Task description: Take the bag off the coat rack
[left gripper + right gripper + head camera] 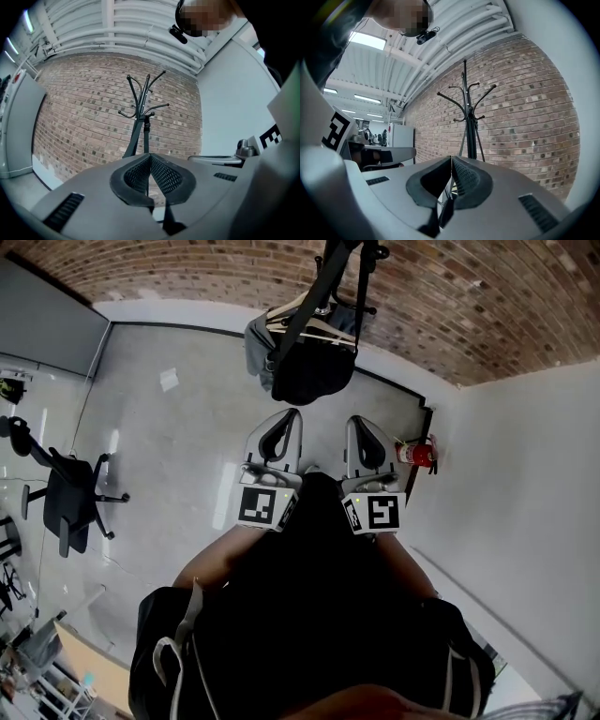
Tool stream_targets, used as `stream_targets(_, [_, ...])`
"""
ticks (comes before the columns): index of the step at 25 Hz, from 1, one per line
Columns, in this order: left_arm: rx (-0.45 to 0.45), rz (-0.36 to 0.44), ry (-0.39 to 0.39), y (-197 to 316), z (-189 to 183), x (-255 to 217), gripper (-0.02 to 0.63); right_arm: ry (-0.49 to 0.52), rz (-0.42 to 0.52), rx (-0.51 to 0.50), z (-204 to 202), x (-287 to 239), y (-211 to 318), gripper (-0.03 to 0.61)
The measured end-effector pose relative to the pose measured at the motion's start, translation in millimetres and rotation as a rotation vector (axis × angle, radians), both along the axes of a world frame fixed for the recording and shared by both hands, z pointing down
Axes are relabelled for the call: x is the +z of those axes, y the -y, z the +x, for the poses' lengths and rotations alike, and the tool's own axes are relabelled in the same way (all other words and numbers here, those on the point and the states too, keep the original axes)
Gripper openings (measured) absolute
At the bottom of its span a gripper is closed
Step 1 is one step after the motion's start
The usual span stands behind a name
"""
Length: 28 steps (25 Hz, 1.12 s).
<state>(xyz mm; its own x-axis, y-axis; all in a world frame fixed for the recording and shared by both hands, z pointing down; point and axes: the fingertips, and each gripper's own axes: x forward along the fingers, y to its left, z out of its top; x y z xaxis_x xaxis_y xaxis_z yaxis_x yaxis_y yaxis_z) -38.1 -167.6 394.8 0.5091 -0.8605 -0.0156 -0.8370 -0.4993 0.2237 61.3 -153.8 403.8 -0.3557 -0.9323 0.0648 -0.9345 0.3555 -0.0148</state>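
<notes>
A black bag [311,376] hangs by its long straps from the black coat rack [339,259] in front of the brick wall. In the head view my left gripper [290,415] and right gripper [355,421] sit side by side just short of the bag, both shut and empty, touching nothing. The left gripper view looks over the shut left gripper [149,158] at the coat rack [142,105] with a dark strap [146,136] hanging down its pole; the bag's body is hidden behind the jaws. The right gripper view shows the shut right gripper [451,161] below the coat rack [468,117].
A grey garment on a hanger [259,341] hangs beside the bag. A red fire extinguisher [417,454] stands by the white wall at the right. A black office chair [70,495] is on the grey floor at the left. A brown box [89,662] lies at the lower left.
</notes>
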Motion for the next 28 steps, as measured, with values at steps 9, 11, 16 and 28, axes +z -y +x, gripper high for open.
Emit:
stream_targets(9, [-0.033, 0.057, 0.010, 18, 4, -16, 0.020, 0.056, 0.098, -0.052, 2, -25, 24, 0.021])
stream_targets(11, [-0.025, 0.064, 0.009, 21, 8, -17, 0.021, 0.041, 0.105, -0.051, 2, -26, 28, 0.023])
stream_targets(16, [0.039, 0.071, 0.015, 37, 24, -19, 0.067, 0.034, 0.099, -0.014, 16, -30, 51, 0.025])
stream_targets(28, [0.035, 0.125, 0.055, 108, 17, -26, 0.132, 0.065, 0.090, 0.014, 31, -32, 115, 0.091])
